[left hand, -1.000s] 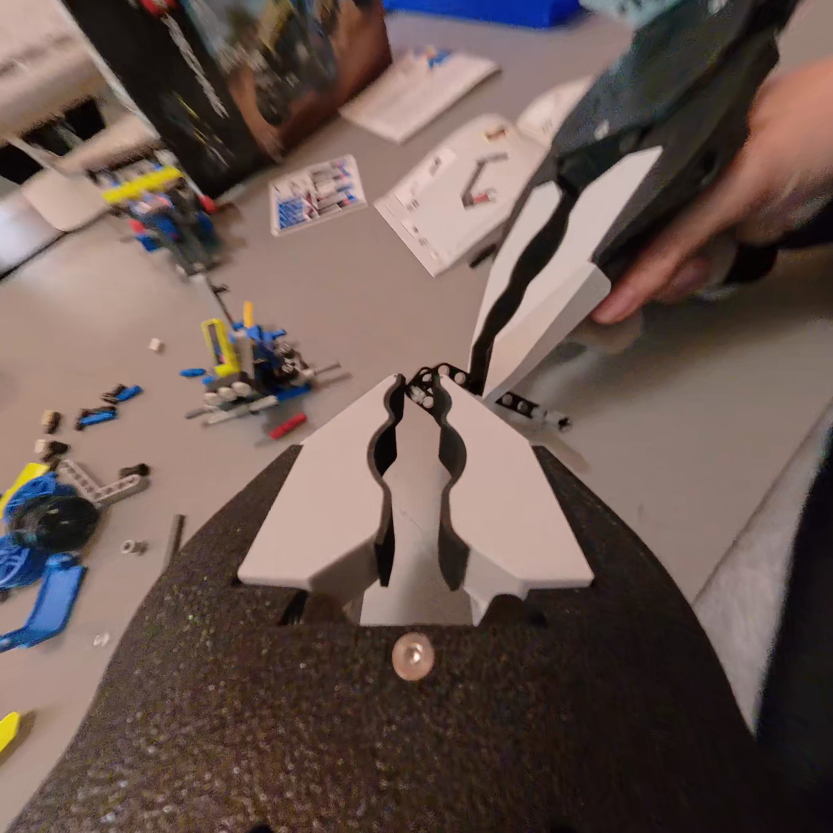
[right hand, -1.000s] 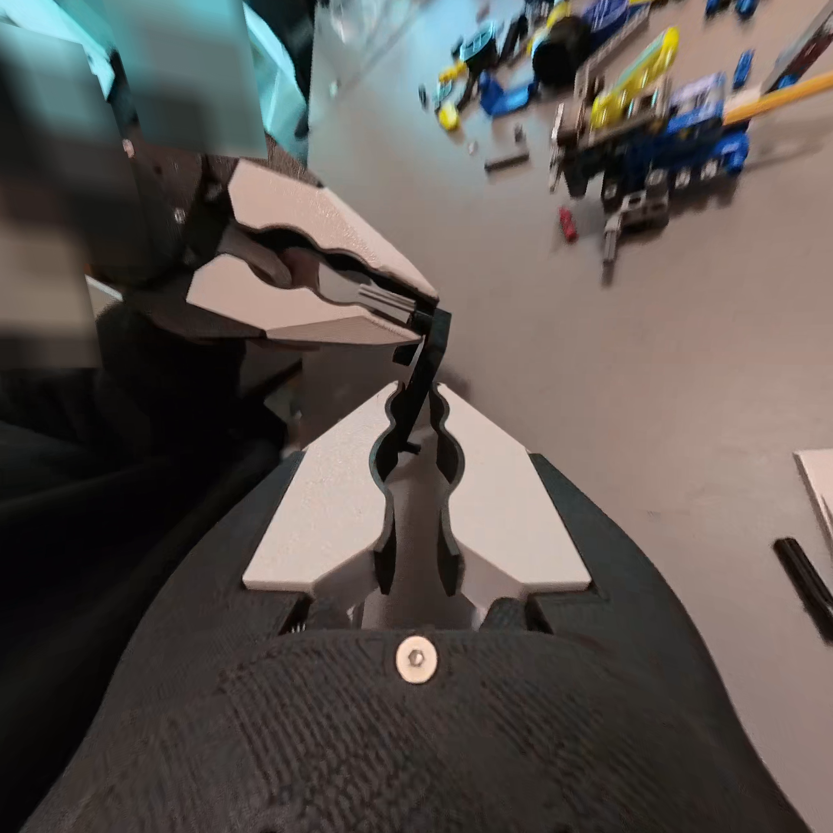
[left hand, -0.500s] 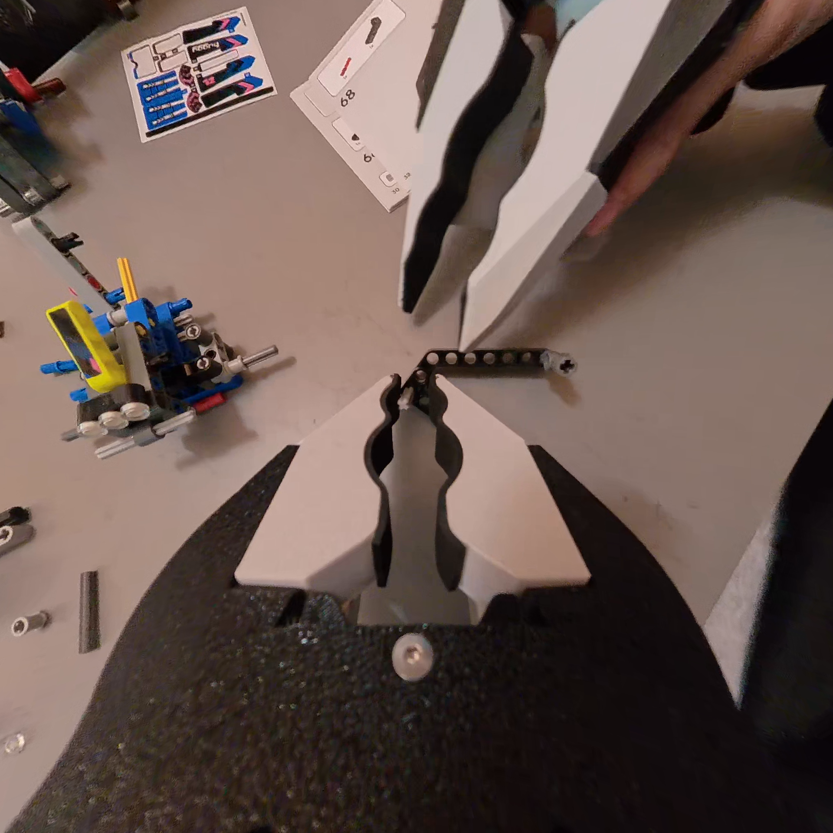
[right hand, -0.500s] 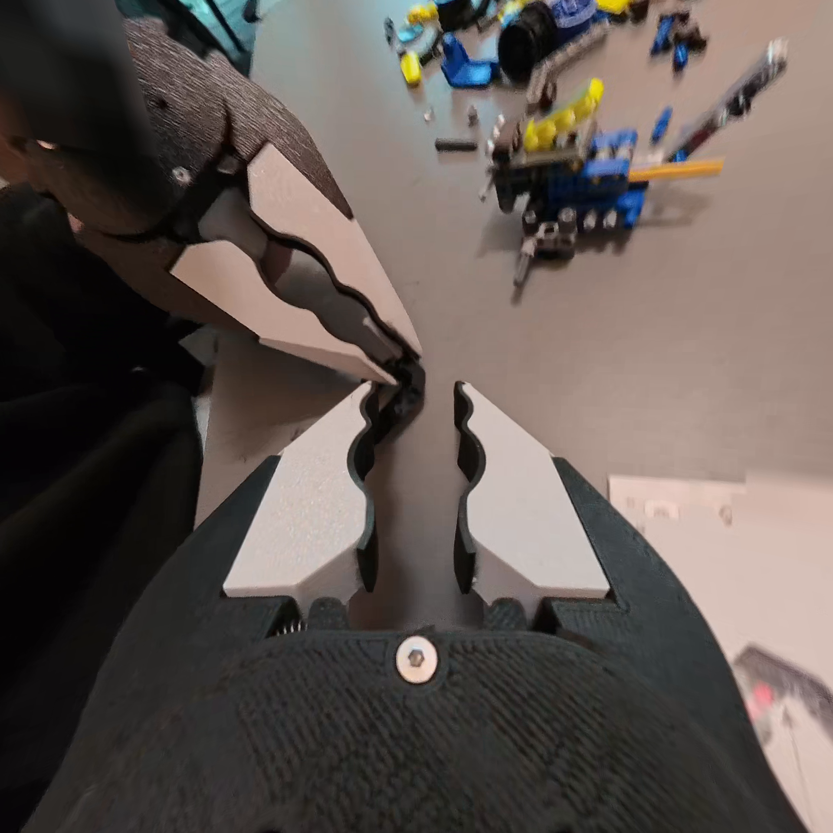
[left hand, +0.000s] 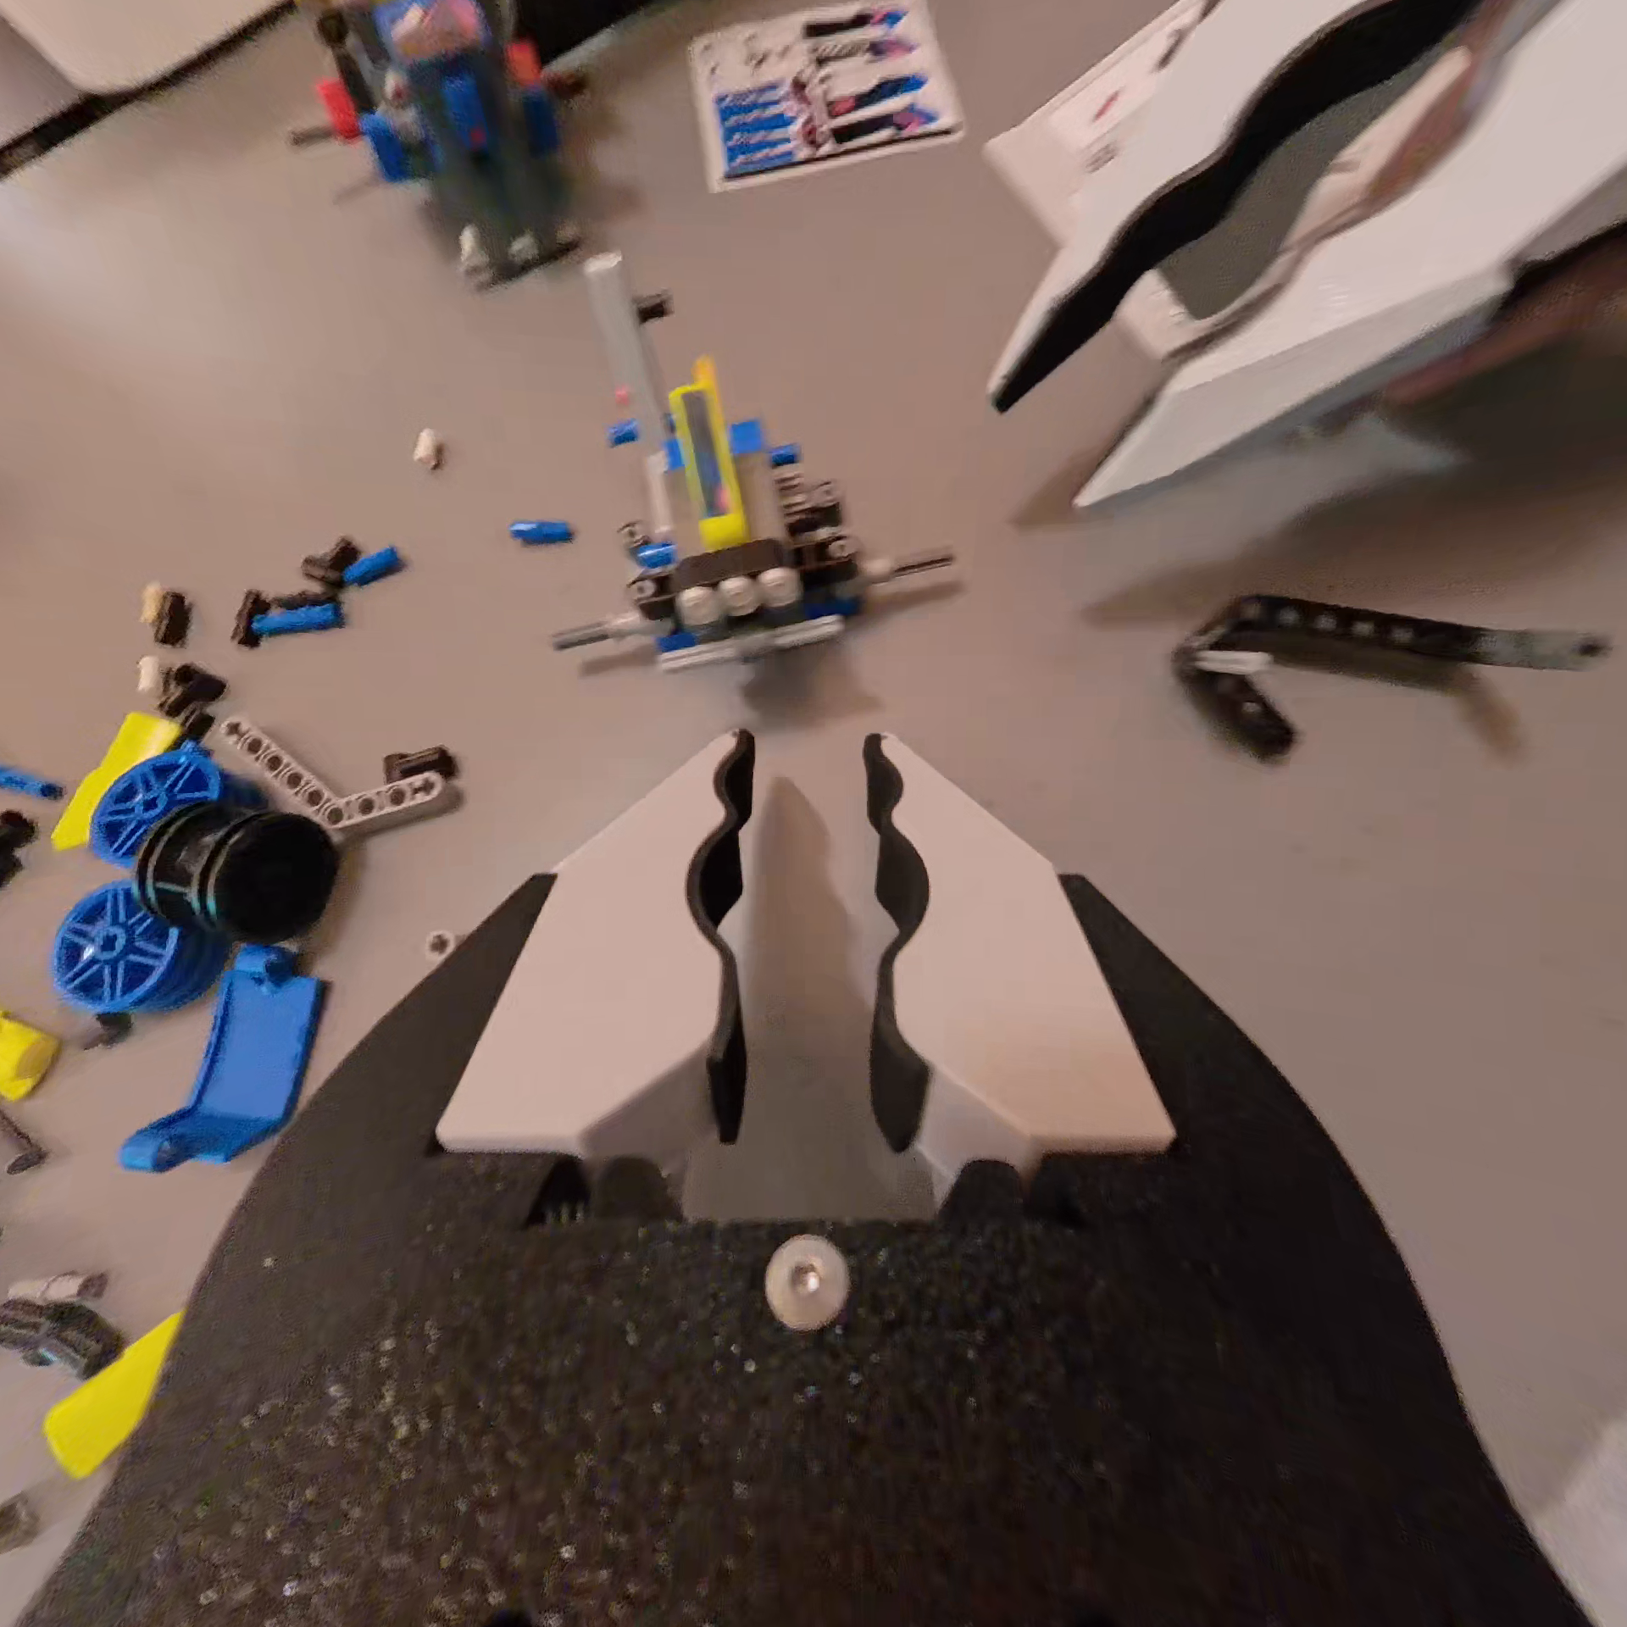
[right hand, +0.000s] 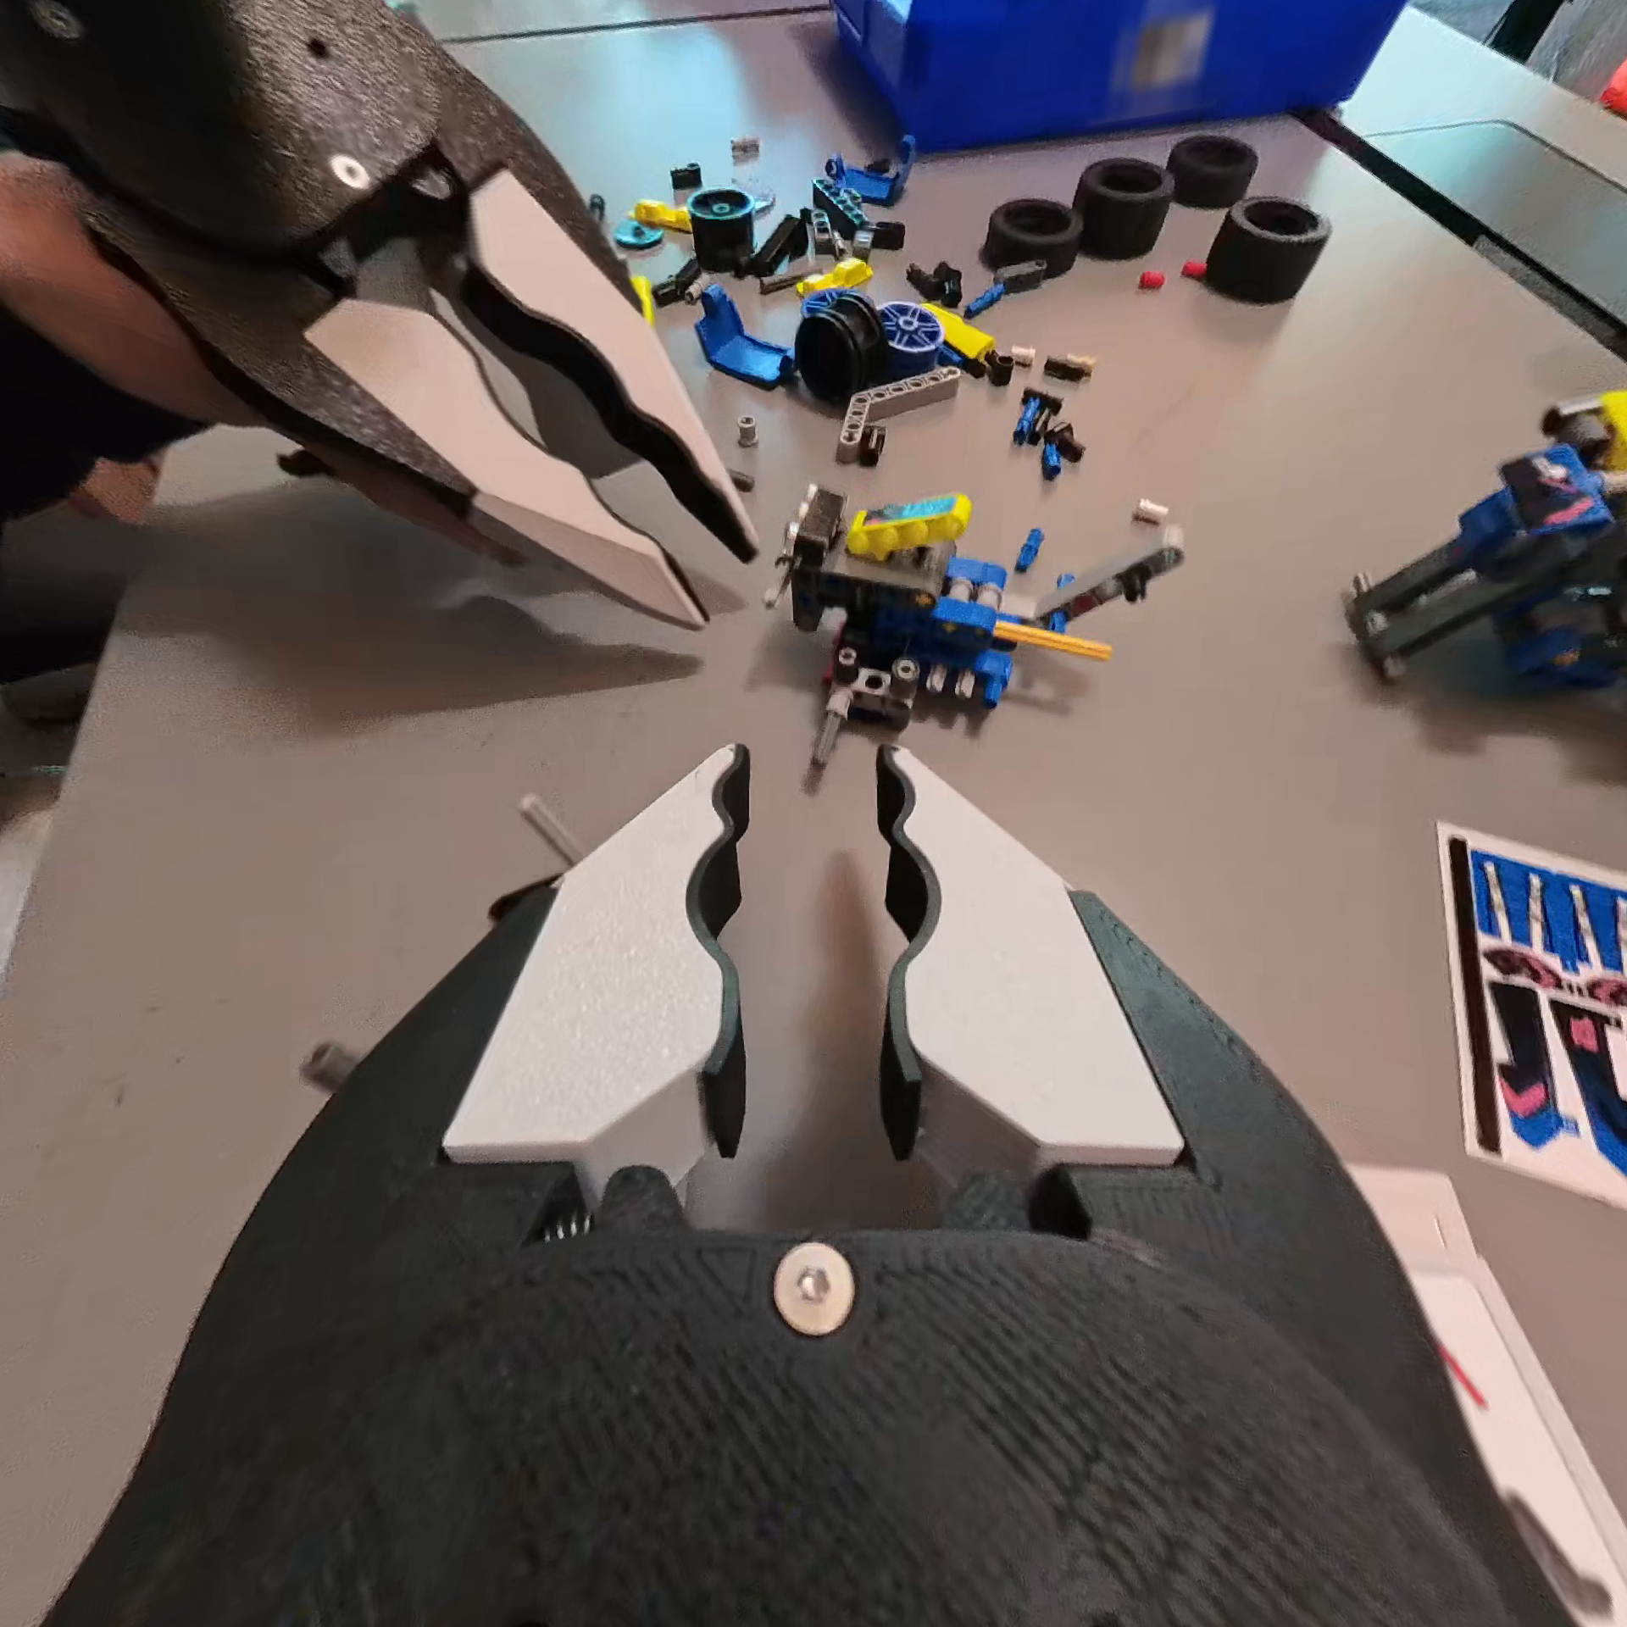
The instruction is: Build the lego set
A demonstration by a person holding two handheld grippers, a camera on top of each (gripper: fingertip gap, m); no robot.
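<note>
My left gripper (left hand: 808, 744) is open with nothing between its fingers. It points at a small blue, yellow and grey brick assembly (left hand: 731, 546) a short way ahead on the grey table (left hand: 1144, 880). A black bent beam (left hand: 1321, 647) lies on the table to its right, apart from both grippers. My right gripper (right hand: 812, 755) is also open and holds nothing. The grey axle (right hand: 829, 726) that sticks out of the assembly (right hand: 907, 599) ends just ahead of its fingertips. Each gripper shows in the other's view, the right (left hand: 1043, 453) and the left (right hand: 724, 588).
Loose blue, yellow and black parts, blue wheel hubs (left hand: 150, 801) and a black tyre (left hand: 238, 872) lie at the left. Several black tyres (right hand: 1118, 207), a blue bin (right hand: 1100, 62), a second blue model (right hand: 1514, 563), a sticker sheet (right hand: 1549, 1012) and a booklet (right hand: 1497, 1365) surround the assembly.
A second ago both grippers were shut on the black bent beam. The right opened first, then the left let go. The beam now lies on the table, and both grippers have turned toward the assembly.
</note>
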